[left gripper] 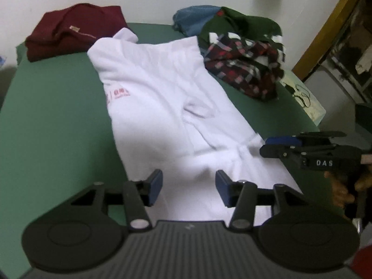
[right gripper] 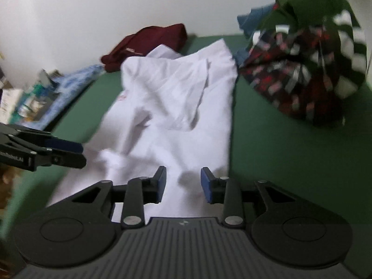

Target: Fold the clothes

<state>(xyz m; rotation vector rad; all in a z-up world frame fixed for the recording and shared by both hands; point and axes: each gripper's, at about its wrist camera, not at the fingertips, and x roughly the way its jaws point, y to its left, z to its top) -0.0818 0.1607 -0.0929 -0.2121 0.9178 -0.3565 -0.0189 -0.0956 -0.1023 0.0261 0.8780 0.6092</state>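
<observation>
Bare green tabletop [left gripper: 58, 116] left of the white cotton shirt [left gripper: 162, 93] permits passage; the crumpled plaid-and-green clothes pile [left gripper: 244, 65] obstructs the right.

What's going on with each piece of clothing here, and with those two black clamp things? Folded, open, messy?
White shirt: spread flat on the green table, sides folded in, not finished.
Maroon garment: folded, set at the far corner.
Plaid and green clothes: crumpled pile, unfolded.
Blue garment: bunched behind that pile.
Left tool: open, over the shirt's near hem.
Right tool: open, over the shirt, holding nothing.
</observation>
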